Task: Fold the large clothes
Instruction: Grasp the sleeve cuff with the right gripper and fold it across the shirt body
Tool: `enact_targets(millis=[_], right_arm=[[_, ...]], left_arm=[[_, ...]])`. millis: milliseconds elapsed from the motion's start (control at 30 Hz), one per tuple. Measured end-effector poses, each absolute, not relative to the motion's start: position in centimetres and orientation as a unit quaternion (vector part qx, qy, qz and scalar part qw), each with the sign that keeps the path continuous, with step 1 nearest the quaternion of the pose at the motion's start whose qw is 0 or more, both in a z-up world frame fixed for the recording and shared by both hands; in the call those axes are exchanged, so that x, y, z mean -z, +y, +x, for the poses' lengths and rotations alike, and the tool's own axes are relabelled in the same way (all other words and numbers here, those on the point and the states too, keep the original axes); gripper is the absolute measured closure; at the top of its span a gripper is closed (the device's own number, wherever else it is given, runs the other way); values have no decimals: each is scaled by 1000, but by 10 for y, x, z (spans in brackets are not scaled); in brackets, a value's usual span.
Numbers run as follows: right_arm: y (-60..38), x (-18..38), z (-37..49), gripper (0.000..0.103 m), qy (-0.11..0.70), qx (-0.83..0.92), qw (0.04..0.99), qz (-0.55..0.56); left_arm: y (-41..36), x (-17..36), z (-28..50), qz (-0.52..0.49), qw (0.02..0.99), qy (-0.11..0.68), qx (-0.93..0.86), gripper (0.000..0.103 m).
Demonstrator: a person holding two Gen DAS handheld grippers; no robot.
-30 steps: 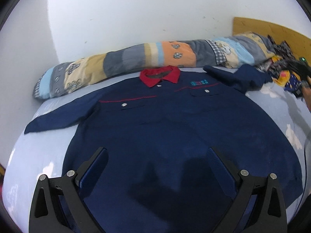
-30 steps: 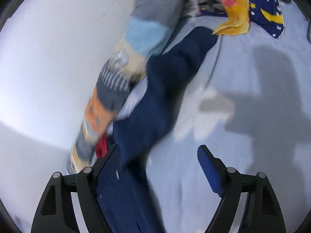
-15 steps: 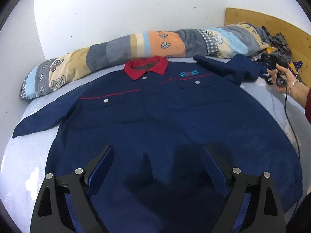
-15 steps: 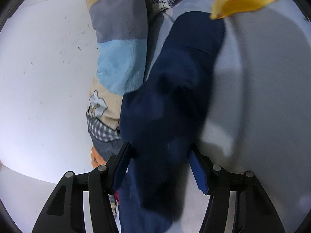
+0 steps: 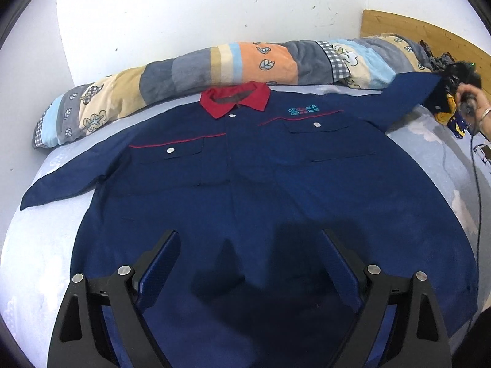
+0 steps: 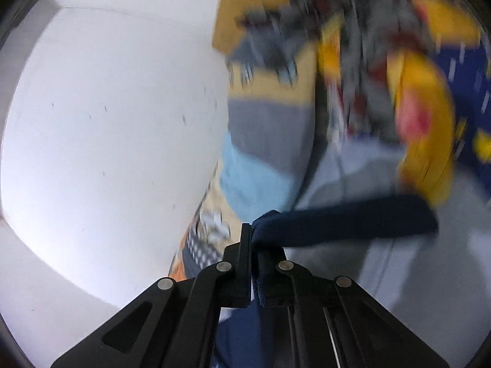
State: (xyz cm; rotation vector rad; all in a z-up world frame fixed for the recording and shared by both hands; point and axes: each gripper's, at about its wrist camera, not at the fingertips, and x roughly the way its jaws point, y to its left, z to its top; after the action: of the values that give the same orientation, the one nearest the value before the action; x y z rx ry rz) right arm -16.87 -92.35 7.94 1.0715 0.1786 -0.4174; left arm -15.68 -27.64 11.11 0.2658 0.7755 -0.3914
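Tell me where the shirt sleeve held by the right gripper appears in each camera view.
Left wrist view: the sleeve stretches at upper right, toward the hand.
Right wrist view: the sleeve runs rightward from the shut right gripper, low in the centre.
Shared landmark: the patchwork quilt roll along the wall.

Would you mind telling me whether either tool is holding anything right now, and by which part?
The right tool is shut on the navy shirt, gripping the end of its sleeve. The left tool is open and holds nothing.
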Motion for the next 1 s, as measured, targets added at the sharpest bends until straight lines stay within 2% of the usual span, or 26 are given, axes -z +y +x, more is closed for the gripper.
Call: enact_targets(millis=[167, 333, 533, 667, 833, 1000], right_arm=[[-921, -128, -181, 100, 94, 206, 851, 473], [-891, -160, -158, 100, 111, 188, 872, 438], [-810, -204, -120, 99, 139, 139, 908, 369], [-719, -224, -77, 99, 179, 79, 932, 306], [-591, -215, -19, 99, 234, 1, 941, 245], [-440, -153, 39, 99, 324, -59, 934, 140]], left_arm=[[-269, -114, -160, 122, 902, 371, 184, 11], [-254, -119, -160, 104, 904, 376, 176, 11], [-227, -129, -159, 83, 907, 380, 158, 11], [-205, -136, -158, 55, 908, 387, 153, 11], [-173, -146, -160, 29, 914, 380, 137, 11], [-147, -145, -160, 17, 915, 387, 116, 11]])
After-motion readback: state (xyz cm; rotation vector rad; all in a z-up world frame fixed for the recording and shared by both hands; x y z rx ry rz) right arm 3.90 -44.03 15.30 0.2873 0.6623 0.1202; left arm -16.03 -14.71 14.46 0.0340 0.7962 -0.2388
